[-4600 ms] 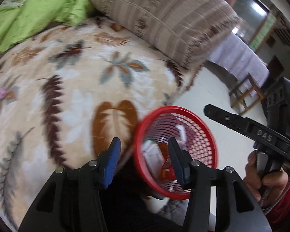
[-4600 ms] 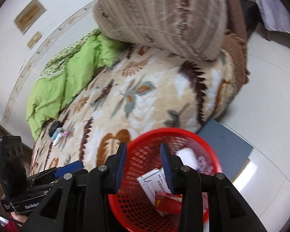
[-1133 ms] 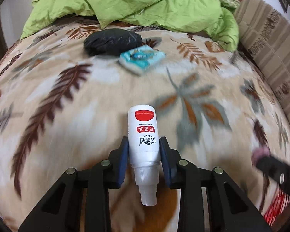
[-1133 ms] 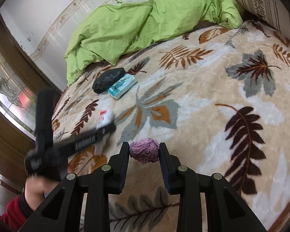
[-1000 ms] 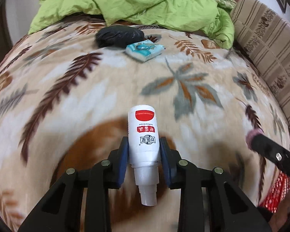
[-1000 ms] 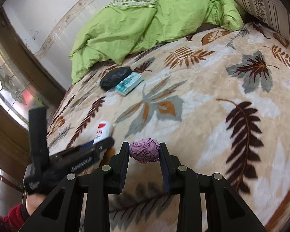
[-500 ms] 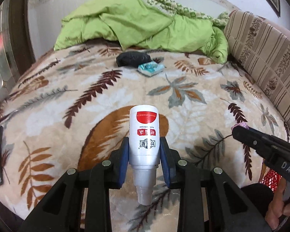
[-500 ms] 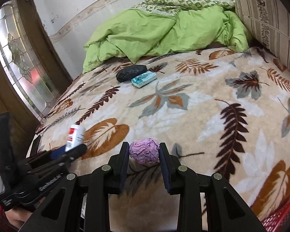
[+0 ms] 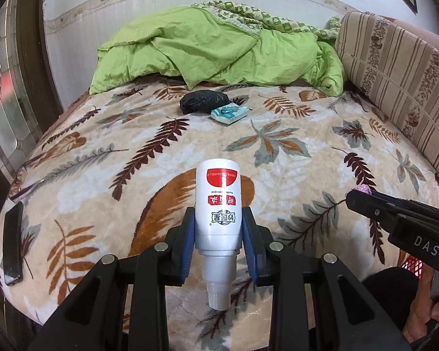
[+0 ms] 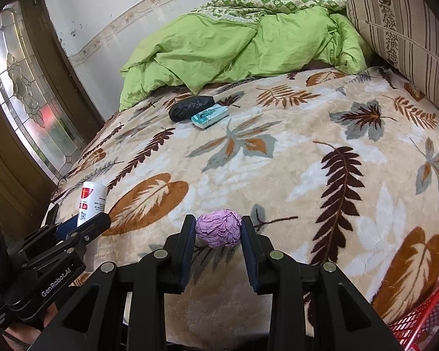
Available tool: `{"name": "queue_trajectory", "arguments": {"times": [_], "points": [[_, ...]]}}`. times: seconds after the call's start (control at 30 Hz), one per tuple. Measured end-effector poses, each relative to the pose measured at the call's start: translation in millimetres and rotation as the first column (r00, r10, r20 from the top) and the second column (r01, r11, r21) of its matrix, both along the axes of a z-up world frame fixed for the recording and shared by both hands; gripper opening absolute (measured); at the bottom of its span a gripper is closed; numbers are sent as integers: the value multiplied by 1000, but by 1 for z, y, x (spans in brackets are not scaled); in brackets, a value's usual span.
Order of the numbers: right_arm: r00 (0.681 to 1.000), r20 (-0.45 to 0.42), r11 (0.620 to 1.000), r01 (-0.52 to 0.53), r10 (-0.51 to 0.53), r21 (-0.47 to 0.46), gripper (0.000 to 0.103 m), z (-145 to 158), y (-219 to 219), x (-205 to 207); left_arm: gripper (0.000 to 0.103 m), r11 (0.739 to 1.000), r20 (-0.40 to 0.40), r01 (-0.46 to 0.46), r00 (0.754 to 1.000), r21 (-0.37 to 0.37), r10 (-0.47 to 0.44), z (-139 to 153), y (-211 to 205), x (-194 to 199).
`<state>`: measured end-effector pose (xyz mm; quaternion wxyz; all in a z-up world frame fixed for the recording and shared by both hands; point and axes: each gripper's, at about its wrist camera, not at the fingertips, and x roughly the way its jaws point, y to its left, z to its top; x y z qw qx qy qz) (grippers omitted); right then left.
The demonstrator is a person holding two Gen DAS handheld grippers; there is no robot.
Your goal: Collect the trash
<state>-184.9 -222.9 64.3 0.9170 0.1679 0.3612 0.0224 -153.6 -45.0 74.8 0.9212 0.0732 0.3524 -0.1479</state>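
My left gripper (image 9: 218, 235) is shut on a white spray bottle (image 9: 218, 204) with a red label, its nozzle pointing back toward the camera, held above the near edge of the bed. My right gripper (image 10: 218, 231) is shut on a crumpled purple paper ball (image 10: 218, 227). In the right wrist view the left gripper (image 10: 82, 228) and its bottle (image 10: 91, 200) show at the lower left. Far up the leaf-patterned blanket (image 9: 292, 158) lie a black bag (image 9: 203, 102) and a teal packet (image 9: 229, 113). A red mesh basket (image 10: 424, 318) peeks in at the lower right.
A crumpled green quilt (image 9: 213, 49) covers the head of the bed, and a striped cushion (image 9: 395, 73) lines its right side. A dark phone (image 9: 12, 244) lies at the bed's left edge. A glazed wooden door (image 10: 23, 93) stands to the left.
Both grippers have drawn back from the bed and risen, each keeping its hold; the bag and packet now look farther away. The basket's red rim has come into the right wrist view.
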Motion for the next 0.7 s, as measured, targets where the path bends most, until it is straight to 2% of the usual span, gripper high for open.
{"name": "queue_trajectory", "arguments": {"times": [0.7], "points": [[1000, -14, 1000, -5, 5, 15, 32, -2, -2, 3, 29, 1000, 9, 10, 1000, 22, -10, 0, -7, -3]]}}
